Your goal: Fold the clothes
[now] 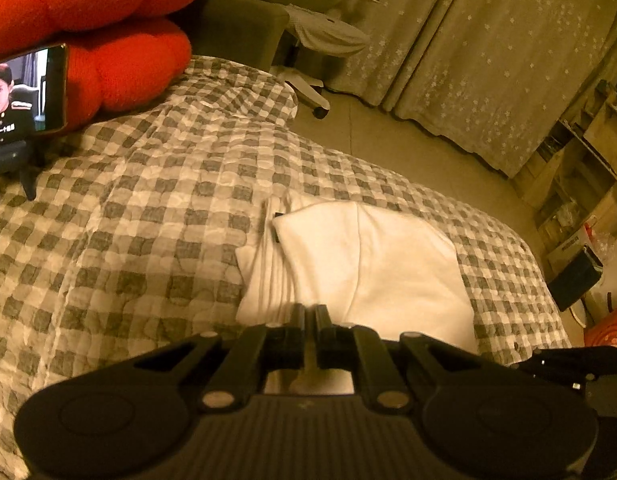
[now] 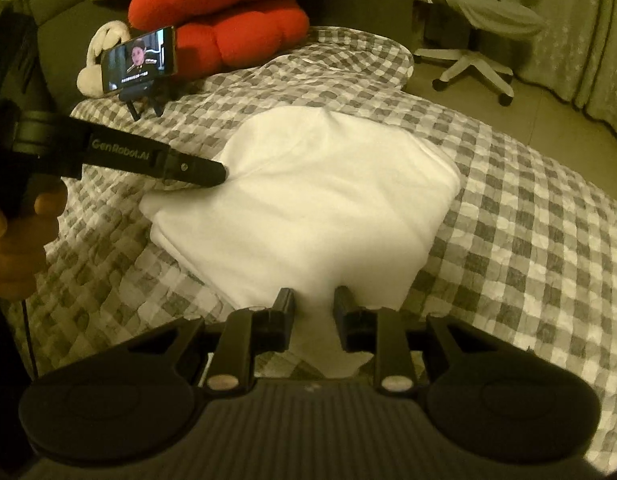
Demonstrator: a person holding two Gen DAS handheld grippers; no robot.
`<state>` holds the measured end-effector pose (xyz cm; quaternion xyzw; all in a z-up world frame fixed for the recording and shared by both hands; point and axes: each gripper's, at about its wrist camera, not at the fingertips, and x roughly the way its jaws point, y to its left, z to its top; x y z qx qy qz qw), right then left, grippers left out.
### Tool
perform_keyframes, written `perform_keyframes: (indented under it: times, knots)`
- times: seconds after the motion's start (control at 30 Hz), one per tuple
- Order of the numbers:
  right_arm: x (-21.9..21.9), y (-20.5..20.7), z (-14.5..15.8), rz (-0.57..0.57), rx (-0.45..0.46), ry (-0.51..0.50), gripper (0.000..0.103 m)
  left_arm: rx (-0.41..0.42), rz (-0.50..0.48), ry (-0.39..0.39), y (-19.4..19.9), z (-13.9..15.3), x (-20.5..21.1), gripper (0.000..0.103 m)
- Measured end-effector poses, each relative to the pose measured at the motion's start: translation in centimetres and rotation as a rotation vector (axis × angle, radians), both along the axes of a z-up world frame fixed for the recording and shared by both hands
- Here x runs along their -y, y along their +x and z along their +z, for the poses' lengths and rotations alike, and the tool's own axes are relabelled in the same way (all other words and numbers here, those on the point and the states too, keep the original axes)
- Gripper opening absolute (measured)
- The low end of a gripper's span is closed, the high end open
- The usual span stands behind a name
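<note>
Garment, white, soft, light and limp, is seen lying in a folded bundle on the checked bed; layers would slip, so doubled edges are best gripped. Left tool is pressed together at its far-left edge, cloth between the tips not discernible; right tool is spread over the near edge.

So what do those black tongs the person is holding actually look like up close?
Both are matte black plastic. Each has two slim straight fingers on hinged linkage bars with silver pivot pins, flanked by two rounded disc-shaped housings above a ribbed body. The left tongs carry grey "GenRobot.AI" lettering along the side, and a thin dark cable hangs below the hand gripping the handle. The right tongs look identical.
</note>
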<state>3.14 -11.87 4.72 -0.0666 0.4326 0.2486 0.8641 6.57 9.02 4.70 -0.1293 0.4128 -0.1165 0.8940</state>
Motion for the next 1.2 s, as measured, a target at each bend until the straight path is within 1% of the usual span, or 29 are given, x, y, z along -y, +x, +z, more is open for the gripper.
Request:
perform_keyframes:
  times: [0.1, 0.2, 0.3, 0.33, 0.5, 0.53, 0.6, 0.67, 0.7, 0.8, 0.9, 0.93, 0.97, 1.03, 1.1, 1.2]
  knots:
    - [0.0, -0.2, 1.1, -0.023, 0.017, 0.02, 0.028, -0.002, 0.0, -0.004, -0.1, 0.0, -0.1, 0.007]
    - [-0.1, -0.4, 1.8, -0.009, 0.037, 0.065, 0.026, -0.008, 0.005, -0.012, -0.1, 0.1, -0.2, 0.007]
    - [-1.4, 0.0, 0.0, 0.016, 0.026, -0.001, 0.026, -0.021, 0.014, -0.03, -0.1, 0.3, -0.3, 0.007]
    - [-1.6, 0.0, -0.1, 0.014, 0.024, -0.008, 0.026, -0.024, 0.016, -0.035, -0.2, 0.4, -0.4, 0.007]
    - [-1.5, -0.2, 0.7, 0.006, 0.05, 0.018, 0.027, -0.024, 0.033, -0.057, -1.3, 1.1, -1.5, 0.007]
    - [-1.6, -0.3, 0.9, 0.008, 0.065, 0.033, 0.027, -0.036, 0.053, -0.068, -1.2, 1.1, -2.0, 0.006]
    - [-1.8, -0.4, 1.4, 0.013, 0.098, 0.07, 0.025, -0.049, 0.105, -0.118, -1.0, 1.0, -3.5, 0.006]
    - [-2.6, -0.5, 1.5, 0.022, 0.13, 0.073, 0.027, -0.053, 0.132, -0.169, -0.8, 1.0, -4.6, 0.006]
    - [-3.0, -0.6, 1.5, 0.031, 0.139, 0.073, 0.027, -0.058, 0.134, -0.175, -0.8, 1.0, -4.7, 0.006]
    - [-4.7, -0.9, 1.4, 0.081, 0.175, 0.064, 0.027, -0.072, 0.134, -0.18, -0.7, 0.7, -4.6, 0.007]
    - [-6.4, -1.7, 0.8, 0.153, 0.215, 0.034, 0.023, -0.085, 0.135, -0.185, -0.6, 0.5, -4.5, 0.007]
    - [-6.8, -1.5, 0.4, 0.154, 0.207, 0.023, 0.021, -0.09, 0.135, -0.187, -0.6, 0.5, -4.5, 0.007]
    - [-7.1, -1.3, 0.0, 0.149, 0.195, 0.012, 0.022, -0.094, 0.135, -0.188, -0.5, 0.4, -4.5, 0.007]
    - [-7.6, -0.9, -0.6, 0.145, 0.179, -0.001, 0.025, -0.106, 0.131, -0.187, -0.5, 0.1, -4.4, 0.007]
    - [-7.8, -0.9, -0.6, 0.149, 0.179, -0.01, 0.028, -0.123, 0.12, -0.177, -0.4, -0.2, -4.0, 0.007]
    - [-7.6, -1.4, -0.1, 0.162, 0.219, 0.004, 0.026, -0.115, 0.112, -0.171, -0.5, -0.1, -3.8, 0.008]
